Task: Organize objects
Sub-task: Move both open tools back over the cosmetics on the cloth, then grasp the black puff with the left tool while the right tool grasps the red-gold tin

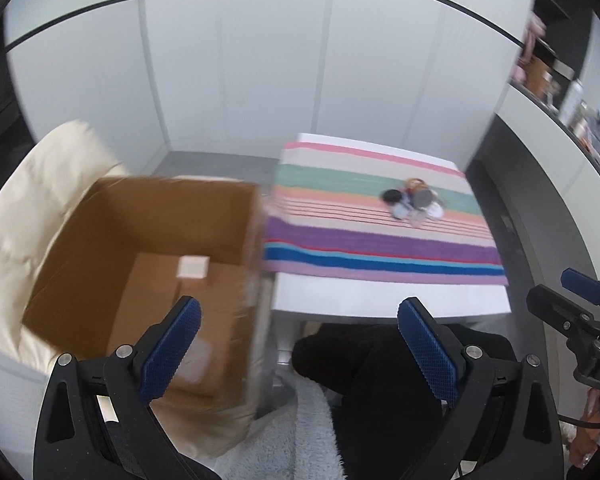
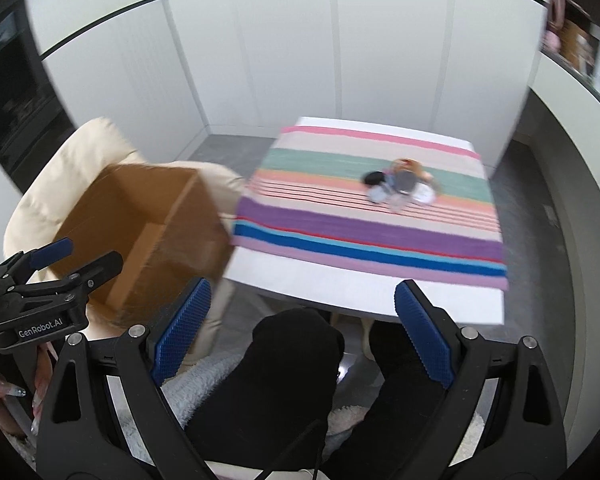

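Observation:
A small cluster of round objects, black, white, grey and orange, lies on a striped cloth over a white table; it also shows in the right wrist view, blurred. An open cardboard box stands left of the table on a cream cushion; it also shows in the right wrist view. My left gripper is open and empty, held above the box edge and the table's near side. My right gripper is open and empty, short of the table's front edge.
The box holds a small white square on its floor. The cream cushion wraps the box's left side. My black-clad knees sit below the table edge. A white panelled wall stands behind. Cluttered shelves are at far right.

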The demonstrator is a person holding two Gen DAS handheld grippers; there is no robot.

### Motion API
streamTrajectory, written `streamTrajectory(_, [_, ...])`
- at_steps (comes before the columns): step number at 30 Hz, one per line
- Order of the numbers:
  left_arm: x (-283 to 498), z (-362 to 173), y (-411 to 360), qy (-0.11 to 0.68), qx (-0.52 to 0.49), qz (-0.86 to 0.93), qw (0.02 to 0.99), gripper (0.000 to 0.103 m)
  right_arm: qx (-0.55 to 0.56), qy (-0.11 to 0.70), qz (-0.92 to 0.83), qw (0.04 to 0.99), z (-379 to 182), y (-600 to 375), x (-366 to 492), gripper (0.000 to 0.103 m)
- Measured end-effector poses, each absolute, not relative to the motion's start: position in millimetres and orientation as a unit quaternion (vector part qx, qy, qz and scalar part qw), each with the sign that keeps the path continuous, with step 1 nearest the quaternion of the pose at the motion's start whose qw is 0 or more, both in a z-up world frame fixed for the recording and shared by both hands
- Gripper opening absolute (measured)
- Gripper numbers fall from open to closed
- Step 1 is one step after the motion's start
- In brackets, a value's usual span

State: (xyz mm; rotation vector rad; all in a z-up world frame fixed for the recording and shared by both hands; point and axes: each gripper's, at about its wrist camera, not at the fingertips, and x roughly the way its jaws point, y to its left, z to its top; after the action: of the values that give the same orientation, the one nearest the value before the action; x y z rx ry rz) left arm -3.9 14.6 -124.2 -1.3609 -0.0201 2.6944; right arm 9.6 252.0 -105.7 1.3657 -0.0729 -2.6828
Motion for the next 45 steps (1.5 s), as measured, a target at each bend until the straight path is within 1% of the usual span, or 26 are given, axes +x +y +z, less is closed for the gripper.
streamTrajectory(7, [-21, -126, 82, 0.041, -0.446, 0.886, 0.116, 0.100, 0.455, -0.057, -0.889, -0.001, -108, 321, 26, 0.095])
streamTrajectory(13, [-40, -129, 116, 0.046, -0.449, 0.881, 0.141, 0.100, 0.458, -0.077, -0.884, -0.044, -117, 371, 26, 0.095])
streamTrajectory(20, [-101, -146, 152, 0.056, -0.467, 0.872, 0.137, 0.100, 0.457, -0.095, -0.882, -0.069, -135, 411, -3, 0.095])
streamTrajectory(27, [-168, -170, 179, 0.075, -0.485, 0.862, 0.129, 0.100, 0.466, -0.076, -0.879, -0.065, -170, 434, -64, 0.095])
streamTrajectory(30, [-202, -190, 194, 0.085, -0.492, 0.857, 0.127, 0.100, 0.466, -0.085, -0.880, -0.043, -191, 440, -95, 0.095])
streamTrajectory(33, [-241, -225, 202, 0.090, -0.518, 0.844, 0.107, 0.100, 0.475, -0.091, -0.874, -0.038, -219, 445, -128, 0.095])
streamTrajectory(36, [-276, -262, 197, 0.079, -0.545, 0.831, 0.082, 0.100, 0.486, -0.099, -0.867, -0.034, -245, 449, -159, 0.095])
streamTrajectory(39, [-309, -296, 186, 0.047, -0.568, 0.820, 0.061, 0.100, 0.483, -0.105, -0.869, -0.020, -258, 447, -185, 0.095])
streamTrajectory(45, [-341, -345, 184, 0.032, -0.590, 0.806, 0.034, 0.100, 0.478, -0.120, -0.870, 0.000, -286, 433, -264, 0.095])
